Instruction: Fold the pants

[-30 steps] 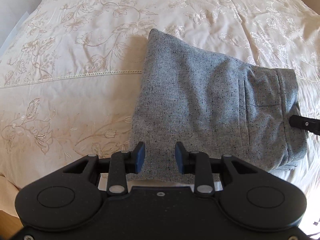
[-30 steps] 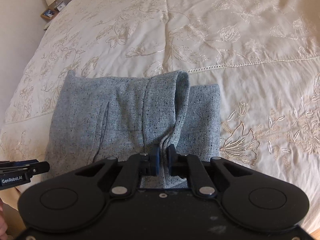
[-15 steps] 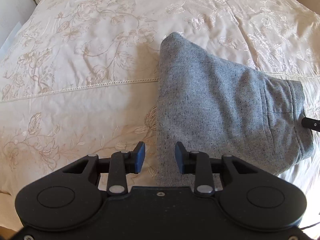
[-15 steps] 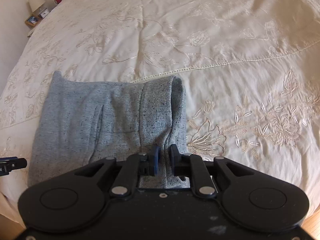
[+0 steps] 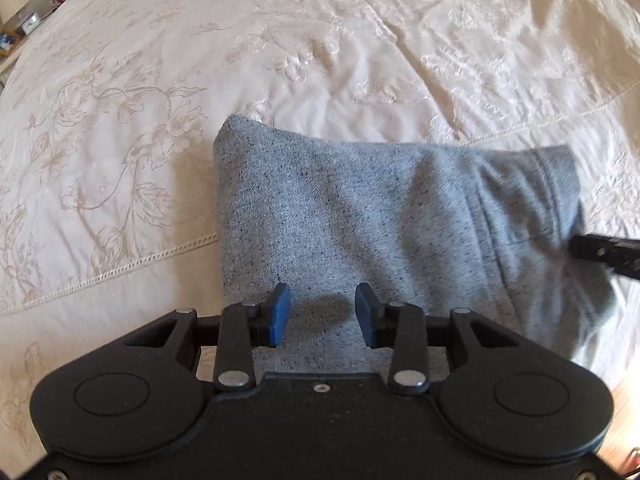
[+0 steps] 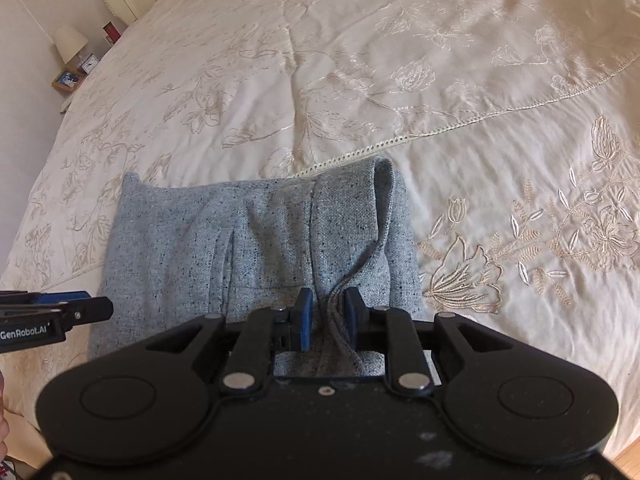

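The folded grey speckled woven pants lie as a compact rectangular bundle on the cream satin bedspread with embroidered flowers, close to the near edge of the bed. The left gripper points steeply down over the near left part of the bundle; its blue-padded jaws stand well apart and are opening, with flat fabric below the gap but nothing pinched between the pads. The right gripper sits at the waistband end of the pants, where a loose folded edge of cloth runs up between its blue pads; these jaws are also opening, a gap is visible on the left side of the cloth, and no clamping contact can be confirmed. In the right wrist view, the tip of the left gripper appears at the left edge beside the bundle (its housing carries white lettering). A small lamp with a white shade stands on a bedside table at the far left.
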The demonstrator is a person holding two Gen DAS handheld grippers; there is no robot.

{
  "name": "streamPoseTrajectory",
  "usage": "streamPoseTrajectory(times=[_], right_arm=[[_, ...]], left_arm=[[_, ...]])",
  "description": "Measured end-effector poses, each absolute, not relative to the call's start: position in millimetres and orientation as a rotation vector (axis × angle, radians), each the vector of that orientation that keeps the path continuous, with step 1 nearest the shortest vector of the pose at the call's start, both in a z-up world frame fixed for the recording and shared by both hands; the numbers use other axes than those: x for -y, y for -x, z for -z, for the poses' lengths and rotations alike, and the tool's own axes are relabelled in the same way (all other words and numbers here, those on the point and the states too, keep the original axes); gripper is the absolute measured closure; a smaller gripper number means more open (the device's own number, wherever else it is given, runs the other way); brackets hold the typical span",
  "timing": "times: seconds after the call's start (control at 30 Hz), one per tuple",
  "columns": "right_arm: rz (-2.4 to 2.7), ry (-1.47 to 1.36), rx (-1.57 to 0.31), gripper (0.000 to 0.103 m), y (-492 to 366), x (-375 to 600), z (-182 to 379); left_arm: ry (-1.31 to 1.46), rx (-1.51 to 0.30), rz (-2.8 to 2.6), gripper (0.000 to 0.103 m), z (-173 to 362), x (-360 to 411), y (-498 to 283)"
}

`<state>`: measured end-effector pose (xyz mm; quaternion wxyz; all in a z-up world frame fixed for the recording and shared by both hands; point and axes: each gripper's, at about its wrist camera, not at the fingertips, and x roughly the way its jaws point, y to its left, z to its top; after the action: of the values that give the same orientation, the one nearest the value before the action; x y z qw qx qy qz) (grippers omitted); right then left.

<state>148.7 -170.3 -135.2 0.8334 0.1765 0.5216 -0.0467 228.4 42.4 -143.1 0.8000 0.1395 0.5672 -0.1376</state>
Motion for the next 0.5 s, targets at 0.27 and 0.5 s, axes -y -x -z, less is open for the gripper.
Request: streamPoseTrajectory(times=[0.27, 0.5], right_arm=[[0.380, -0.295, -1.032, 0.078, -127, 184, 115], [0.246, -0.221, -0.931, 0.078, -145, 152, 92]], left_arm=[[-0.266, -1.257, 0.255, 0.054, 151, -75, -238], [-0.229, -1.169, 0.276, 0.054, 139, -58, -297]])
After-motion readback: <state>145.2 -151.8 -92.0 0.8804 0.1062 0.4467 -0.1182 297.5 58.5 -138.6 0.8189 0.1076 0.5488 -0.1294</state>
